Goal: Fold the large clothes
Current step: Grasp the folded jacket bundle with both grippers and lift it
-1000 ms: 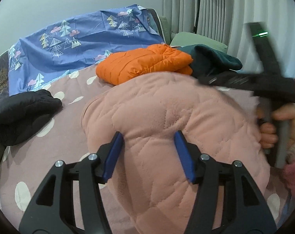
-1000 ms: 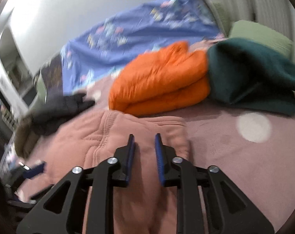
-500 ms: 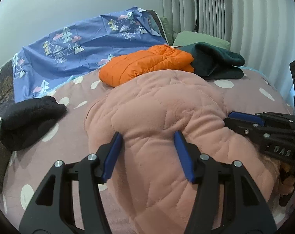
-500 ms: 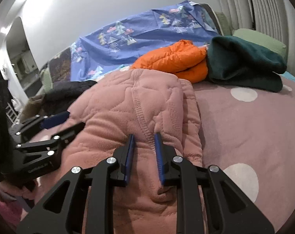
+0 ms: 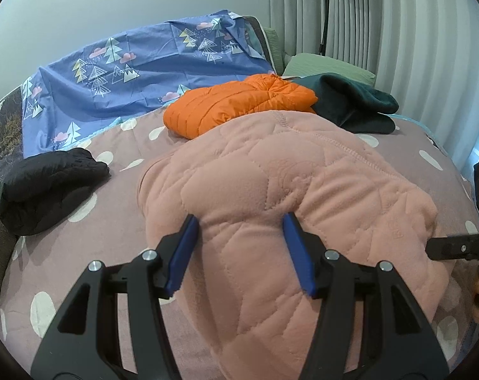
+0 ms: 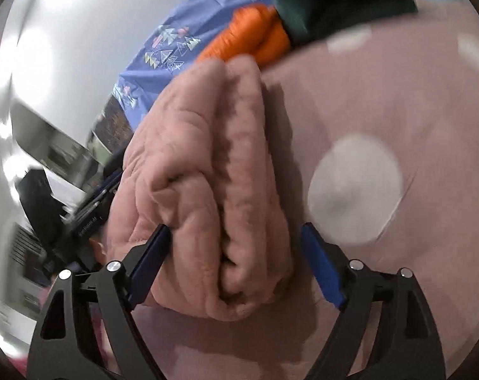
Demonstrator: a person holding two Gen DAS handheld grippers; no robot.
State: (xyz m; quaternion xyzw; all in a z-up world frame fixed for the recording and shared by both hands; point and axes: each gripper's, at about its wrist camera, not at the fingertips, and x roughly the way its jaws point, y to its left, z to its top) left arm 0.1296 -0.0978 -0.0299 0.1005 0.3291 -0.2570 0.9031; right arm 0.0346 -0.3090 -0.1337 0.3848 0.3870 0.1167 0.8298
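Right wrist view: both grippers' jaws spread around pink fleece (image 6: pixel 207 164); label unreadable.

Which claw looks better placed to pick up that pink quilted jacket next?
Probably the right claw: its open jaws straddle the stacked folded edge of the pink jacket. The left claw, also open, only presses against the broad top.

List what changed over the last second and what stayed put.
The right hand-held gripper opened from nearly shut, tilted, and now straddles the folded edge of the quilted pink fleece jacket. The left hand-held gripper stayed open around the jacket; the folded orange puffer jacket lay unmoved.
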